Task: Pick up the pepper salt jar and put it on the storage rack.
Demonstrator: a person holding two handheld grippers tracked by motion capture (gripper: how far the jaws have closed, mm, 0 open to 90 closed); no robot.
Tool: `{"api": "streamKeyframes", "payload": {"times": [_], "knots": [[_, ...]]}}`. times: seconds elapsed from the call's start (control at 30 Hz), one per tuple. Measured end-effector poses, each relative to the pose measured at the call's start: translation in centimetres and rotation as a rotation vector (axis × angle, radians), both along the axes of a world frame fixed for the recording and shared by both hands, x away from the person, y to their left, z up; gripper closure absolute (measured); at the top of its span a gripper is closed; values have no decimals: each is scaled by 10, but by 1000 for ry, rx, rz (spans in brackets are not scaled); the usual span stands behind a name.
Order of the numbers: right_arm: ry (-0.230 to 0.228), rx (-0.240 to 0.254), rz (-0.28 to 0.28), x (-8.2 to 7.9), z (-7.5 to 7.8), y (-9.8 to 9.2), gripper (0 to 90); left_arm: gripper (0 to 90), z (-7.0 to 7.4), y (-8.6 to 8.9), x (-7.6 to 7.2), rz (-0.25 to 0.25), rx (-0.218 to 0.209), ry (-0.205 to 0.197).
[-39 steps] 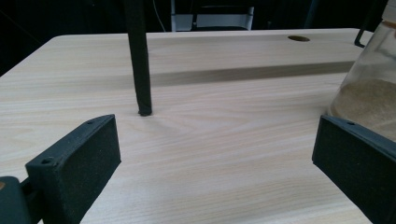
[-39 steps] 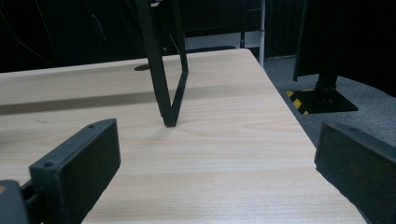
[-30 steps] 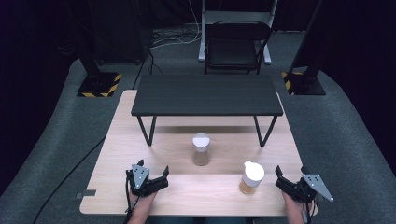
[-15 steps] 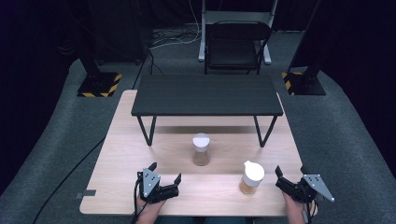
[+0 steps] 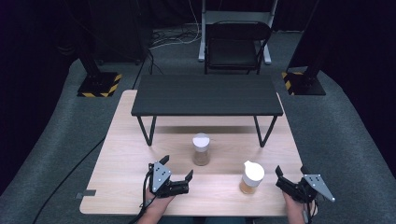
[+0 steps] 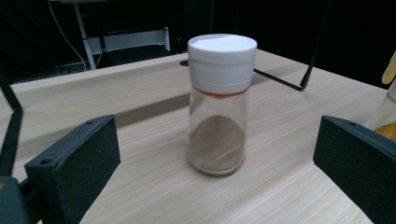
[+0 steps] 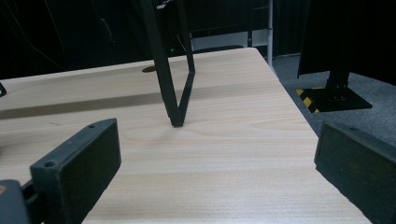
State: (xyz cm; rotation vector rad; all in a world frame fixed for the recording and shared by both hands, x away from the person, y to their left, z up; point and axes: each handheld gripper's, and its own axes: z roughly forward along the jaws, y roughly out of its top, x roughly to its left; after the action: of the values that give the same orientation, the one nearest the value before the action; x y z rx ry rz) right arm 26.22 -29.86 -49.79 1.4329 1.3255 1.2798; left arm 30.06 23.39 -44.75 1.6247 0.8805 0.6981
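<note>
A clear spice jar (image 5: 201, 149) with a white lid and brown powder stands upright mid-table, just in front of the black riser shelf (image 5: 205, 95). My left gripper (image 5: 177, 168) is open, near-left of the jar and aimed at it. In the left gripper view the jar (image 6: 218, 107) stands a short way ahead, centred in the wide-open left gripper (image 6: 217, 140) and untouched by either jaw. A second jar (image 5: 252, 177) with a white spout lid and amber contents stands near the front right. My right gripper (image 5: 279, 177) is open just right of it, holding nothing.
The wooden table (image 5: 130, 154) carries the shelf on thin black legs; one leg (image 7: 175, 93) stands ahead of my right gripper (image 7: 217, 144). The second jar's edge (image 6: 390, 116) shows at the right of the left gripper view. A black chair (image 5: 237, 46) stands beyond the table.
My left gripper has moved to the right along the front of the table, closer to the brown-powder jar. The right gripper and both jars have stayed put.
</note>
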Motion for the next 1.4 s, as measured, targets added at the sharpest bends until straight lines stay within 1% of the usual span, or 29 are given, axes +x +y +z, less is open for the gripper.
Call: {"api": "streamKeyframes", "payload": {"times": [0.1,0.23,0.33,0.43,0.47,0.57,0.67,0.8,0.83,0.87,0.9,0.97,1.0,1.03,1.1,1.13,1.33,1.4], "knots": [[-6,-1,-4,-1,-1,1,0,1,2,-7,4,-11,3,-7],[-6,-7,2,-1,-1,0,0,2,3,-11,6,-20,5,-13],[-5,0,4,0,-1,-1,0,4,3,-18,12,-33,10,-13],[-9,4,4,-1,-1,-1,0,5,3,-22,14,-34,18,-19],[-12,7,2,-1,-2,-1,0,7,2,-25,17,-39,13,-25],[-12,8,5,-1,-2,-2,0,7,2,-27,20,-39,7,-21],[-10,10,6,-1,-2,-2,0,7,3,-32,26,-35,14,-16],[-10,10,8,-1,-2,-2,0,8,3,-34,30,-27,10,-13],[-11,10,8,-1,-2,-2,0,8,3,-36,35,-22,13,-8],[-10,13,8,-1,-2,-3,0,8,3,-36,35,-22,13,-8],[-10,15,8,-1,-2,-3,0,8,4,-38,39,-16,14,-1],[-10,18,7,-1,-2,-3,0,8,4,-39,41,-13,15,0],[-10,23,9,-1,-2,-4,0,9,3,-40,43,-8,13,2],[-10,26,7,-1,-2,-4,0,12,1,-42,45,8,1,0],[-11,29,7,-1,-2,-5,0,13,0,-44,47,14,1,1],[-12,30,6,-1,-3,-5,0,16,0,-45,48,14,4,-2],[-9,23,7,-1,-2,-3,0,18,4,-51,57,16,4,13],[-9,19,6,-1,-2,-3,0,18,7,-55,62,13,-2,18]]}}
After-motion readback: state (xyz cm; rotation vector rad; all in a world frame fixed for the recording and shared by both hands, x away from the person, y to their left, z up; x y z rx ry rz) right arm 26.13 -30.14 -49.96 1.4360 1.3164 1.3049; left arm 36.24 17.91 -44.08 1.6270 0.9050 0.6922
